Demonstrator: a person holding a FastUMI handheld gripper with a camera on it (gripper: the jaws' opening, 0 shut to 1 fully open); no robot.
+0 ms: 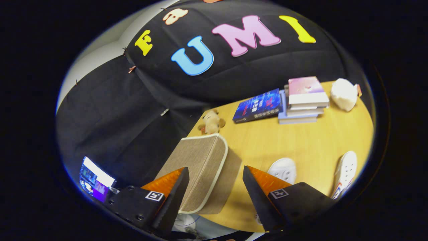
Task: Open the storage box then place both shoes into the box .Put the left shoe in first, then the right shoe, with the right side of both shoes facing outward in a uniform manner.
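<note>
Tool (215, 179) fingers spread wide, nothing pinched, neither finger touching anything I can see.

Storage box (204, 167) sits between and just ahead of the fingers, at the near corner of the counter (301, 144). Beige woven fabric with pale piping, lid looks closed. Its long axis runs from the fingers away toward the booth wall, and it looks tilted in this view.

Two white shoes on the counter, to the right of the box. First shoe (283, 170) is just past the right finger, partly hidden behind it; the rounded end points away from the tool, long axis roughly along the fingers. Second shoe (346, 172) lies well apart from the first, further right near the counter edge, long axis also running roughly away from the tool, coloured trim at its near end. Can't tell which is left and which is right.

Beyond the box, at the counter's far edge: small plush toy (211, 122). Further right, a dark blue book (257, 105) lying flat, touching or just beside a stack of books (304, 100) with a pink cover on top. White soft lump (343, 93) beside the stack, can't tell what it is.

Lit screen (95, 180) off the counter, left of the left finger.
</note>
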